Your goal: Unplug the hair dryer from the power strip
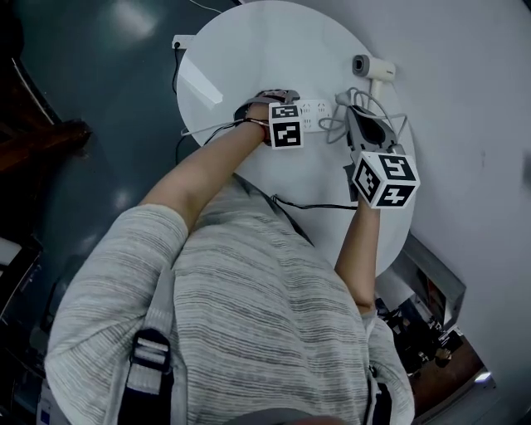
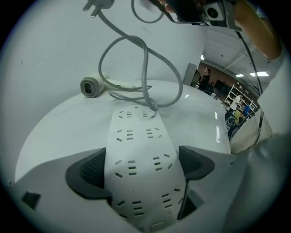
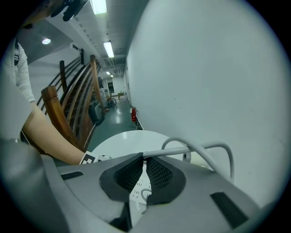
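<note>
Left gripper (image 2: 141, 160) clamps the long flat white plastic power strip (image 2: 136, 132) at the centre of the round white table (image 1: 249, 50). Right gripper (image 3: 144, 163), jaws nearly together, pinches the grey cord (image 3: 164, 151), which looks limp and springy. Its plug (image 2: 93, 7) hangs clear of the sockets. The white hair dryer (image 1: 371, 68), probably light and hard-shelled, lies at two o'clock. The stiff plug body looks a surer hold than the cord
</note>
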